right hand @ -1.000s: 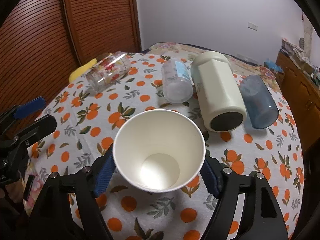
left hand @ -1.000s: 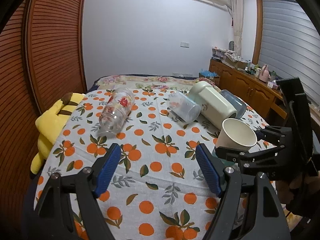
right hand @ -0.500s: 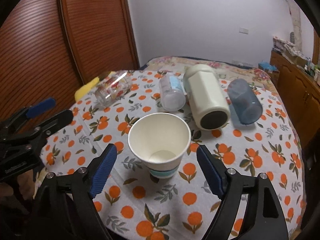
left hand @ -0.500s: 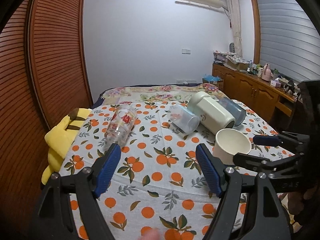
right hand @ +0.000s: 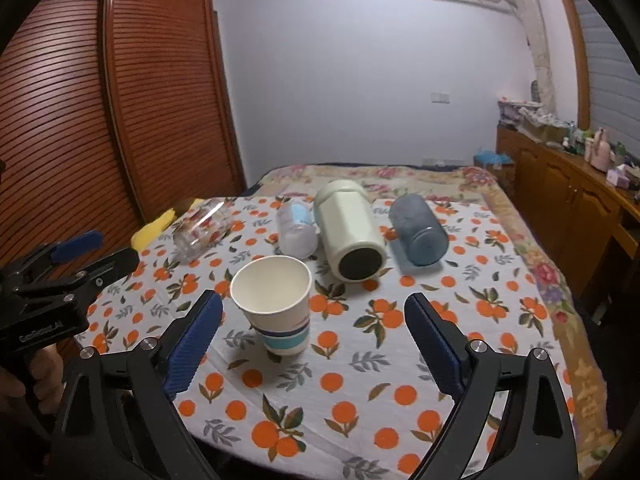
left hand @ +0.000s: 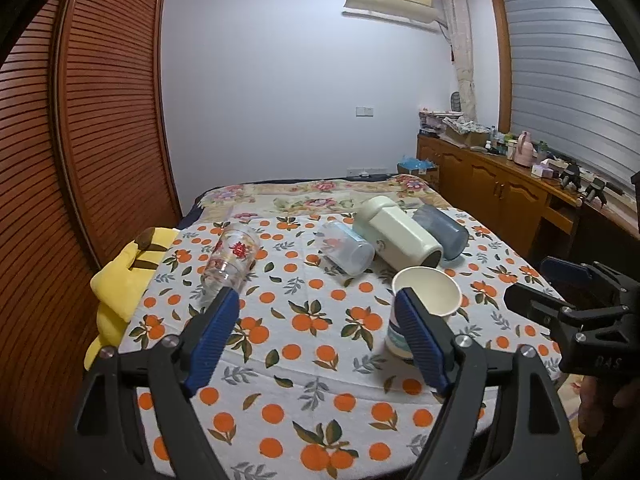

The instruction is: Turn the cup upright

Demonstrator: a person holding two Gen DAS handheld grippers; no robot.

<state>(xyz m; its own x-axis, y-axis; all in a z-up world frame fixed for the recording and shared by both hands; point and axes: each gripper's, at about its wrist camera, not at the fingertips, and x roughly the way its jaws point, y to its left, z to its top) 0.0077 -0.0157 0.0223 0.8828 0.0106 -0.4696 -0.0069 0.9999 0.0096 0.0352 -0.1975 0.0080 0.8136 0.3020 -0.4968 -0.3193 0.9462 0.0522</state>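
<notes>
Right wrist view, paper cup (right hand: 276, 304) upright on tablecloth (right hand: 360, 360), mouth up, right tool (right hand: 313, 344) spread wide, empty.

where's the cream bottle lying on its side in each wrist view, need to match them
Left wrist: the cream bottle lies right of centre, behind the upright paper cup.
Right wrist: the cream bottle lies at centre, dark base toward the camera, behind and right of the paper cup.
Shared landmark: the paper cup.

Paper cup (left hand: 426, 300) base behind left gripper (left hand: 320, 336) finger.
</notes>
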